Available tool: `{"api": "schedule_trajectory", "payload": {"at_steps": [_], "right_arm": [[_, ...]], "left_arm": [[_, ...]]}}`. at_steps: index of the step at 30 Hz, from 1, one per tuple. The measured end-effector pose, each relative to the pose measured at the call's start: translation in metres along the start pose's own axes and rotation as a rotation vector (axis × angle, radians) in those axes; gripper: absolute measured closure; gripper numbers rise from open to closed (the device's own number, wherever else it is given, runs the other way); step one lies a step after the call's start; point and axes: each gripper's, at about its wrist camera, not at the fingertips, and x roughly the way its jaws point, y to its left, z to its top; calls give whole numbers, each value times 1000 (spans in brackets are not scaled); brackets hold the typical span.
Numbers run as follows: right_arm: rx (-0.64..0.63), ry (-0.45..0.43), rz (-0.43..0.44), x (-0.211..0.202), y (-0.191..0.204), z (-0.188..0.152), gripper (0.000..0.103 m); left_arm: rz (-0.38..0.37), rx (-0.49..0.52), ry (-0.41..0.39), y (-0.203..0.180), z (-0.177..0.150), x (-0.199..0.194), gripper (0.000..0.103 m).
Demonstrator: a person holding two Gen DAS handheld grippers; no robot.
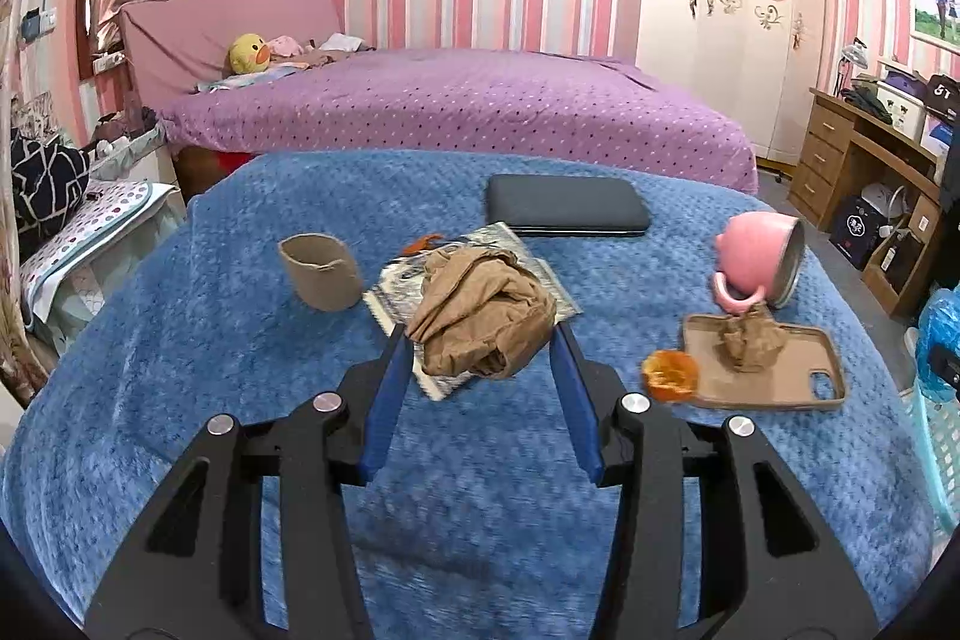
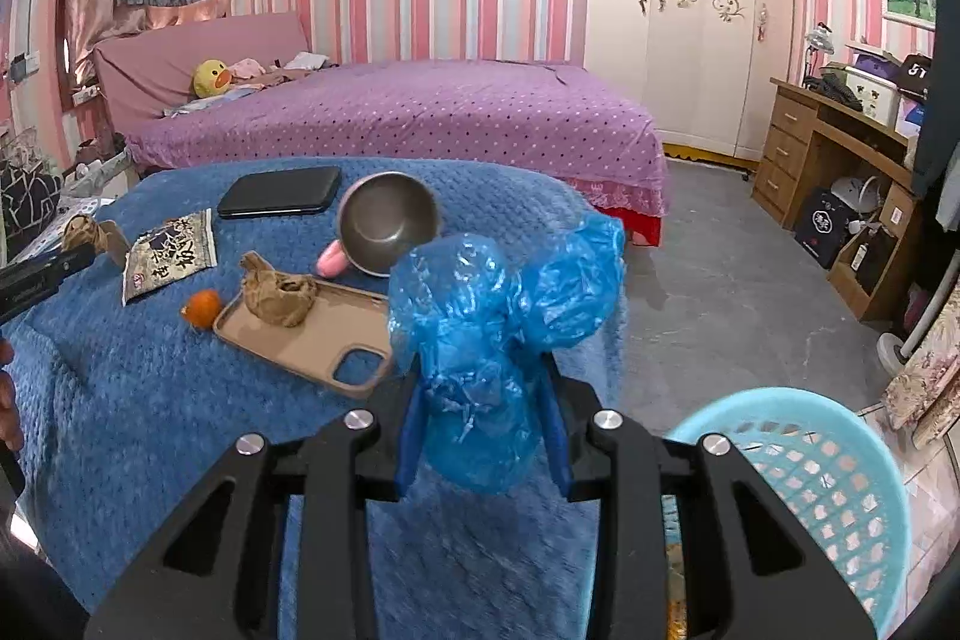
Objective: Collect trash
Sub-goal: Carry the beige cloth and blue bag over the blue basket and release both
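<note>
My left gripper (image 1: 483, 340) is shut on a crumpled brown paper wad (image 1: 480, 319) and holds it just above a snack wrapper (image 1: 396, 280) on the blue blanket. My right gripper (image 2: 483, 376) is shut on a crumpled blue plastic bag (image 2: 498, 316), held over the table's right edge beside a light blue basket (image 2: 840, 472). A smaller brown paper wad (image 2: 279, 295) lies on a tan phone case (image 2: 312, 331), with an orange peel (image 2: 201, 307) next to it. The left gripper's finger (image 2: 42, 274) with its wad shows at the left of the right wrist view.
A brown cardboard tube (image 1: 321, 271), a black case (image 1: 567, 214) and a tipped pink mug (image 1: 762, 259) are on the blanket-covered table (image 1: 180, 400). A purple bed (image 1: 456, 112) stands behind, a wooden desk (image 2: 840, 172) at right. The basket (image 1: 936, 418) shows at the right edge.
</note>
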Motion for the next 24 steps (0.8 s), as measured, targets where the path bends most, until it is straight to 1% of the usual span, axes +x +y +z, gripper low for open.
{"api": "schedule_trajectory", "payload": {"at_steps": [4, 11, 14, 19, 24], "right_arm": [[20, -5, -15, -10, -23, -6, 69], [47, -17, -51, -31, -69, -17, 69], [56, -19, -80, -39, -89, -25, 70], [84, -9, -117, -50, -123, -41, 69], [85, 2, -158, -60, -149, -59, 69]], "left_arm": [[-3, -4, 0, -20, -1, -6, 57], [-44, 21, -8, -76, -20, -23, 57], [-79, 40, 3, -105, -27, -29, 57], [-124, 98, -8, -154, -37, -42, 57], [-203, 127, -7, -201, -44, -54, 57]]}}
